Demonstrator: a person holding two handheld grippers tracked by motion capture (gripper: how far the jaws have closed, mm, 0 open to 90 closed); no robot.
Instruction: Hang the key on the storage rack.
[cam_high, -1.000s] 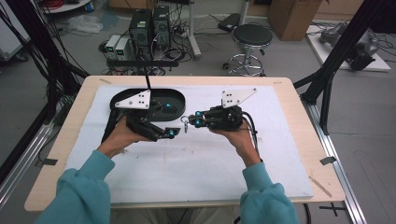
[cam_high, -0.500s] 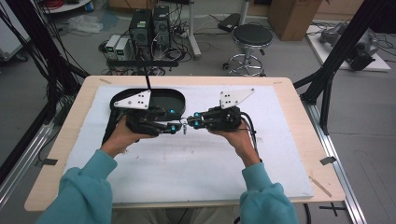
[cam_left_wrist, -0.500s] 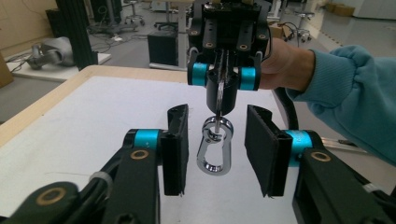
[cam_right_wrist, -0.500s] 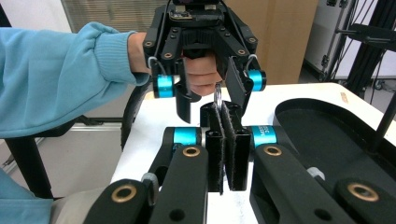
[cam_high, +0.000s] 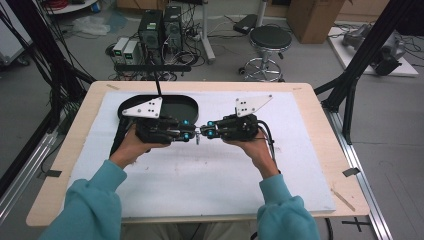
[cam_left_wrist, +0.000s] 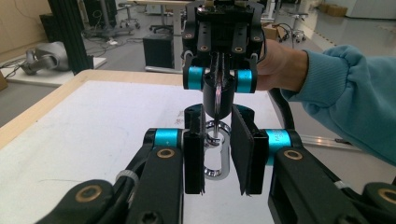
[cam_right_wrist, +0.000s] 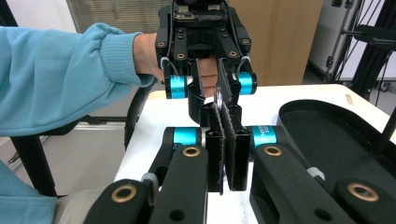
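On the white mat (cam_high: 210, 175) covering the wooden table (cam_high: 320, 125), a black oval tray (cam_high: 180, 106) lies at the far left, just behind the two hand-held grippers that meet tip to tip above the mat's middle. Right gripper (cam_high: 206, 131): jaws clamped narrow on a thin metal ring (cam_left_wrist: 218, 91). Left gripper (cam_high: 192, 135): jaws just closing, a slim gap left, around a silver carabiner (cam_left_wrist: 215, 156) hanging from that ring, contact unclear.

Left tool (cam_high: 192, 134) jaws just closing, right tool (cam_high: 204, 132) clamped, tip to tip.
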